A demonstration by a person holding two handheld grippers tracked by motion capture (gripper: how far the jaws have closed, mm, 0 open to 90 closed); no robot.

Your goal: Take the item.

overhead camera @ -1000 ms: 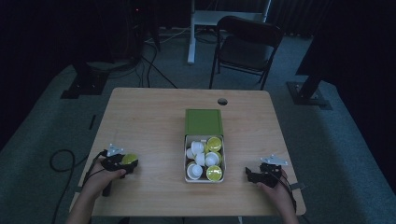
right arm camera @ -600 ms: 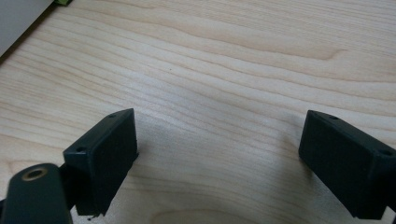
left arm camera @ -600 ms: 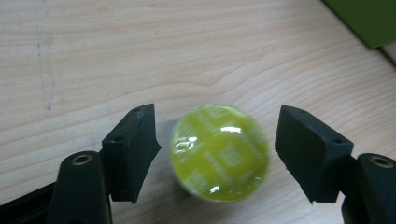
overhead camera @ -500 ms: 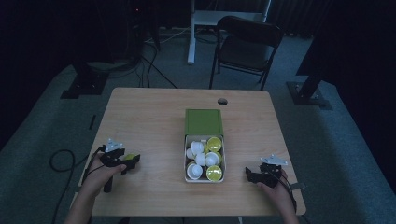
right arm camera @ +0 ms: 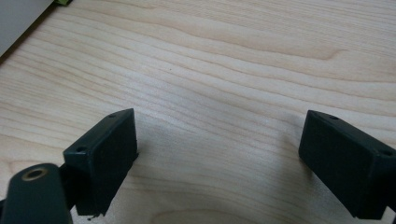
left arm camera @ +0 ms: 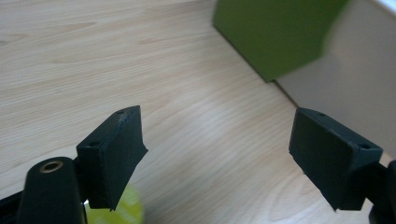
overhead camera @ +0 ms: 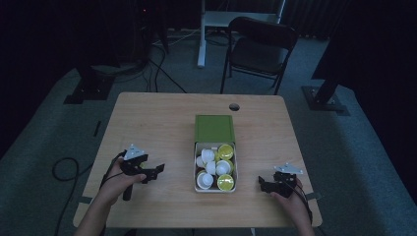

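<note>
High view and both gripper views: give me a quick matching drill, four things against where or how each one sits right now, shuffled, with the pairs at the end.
Things:
1. left gripper
2. right gripper
3. green lid
4. white box

Places or states:
A. flat on the table, on the far side of the box
B. open over bare wood, right of the box
C. holds white and yellow-green cups
D. open, left of the box, with a yellow-green thing beside one of its fingers

Pairs: 1-D, 2-B, 3-A, 4-C
</note>
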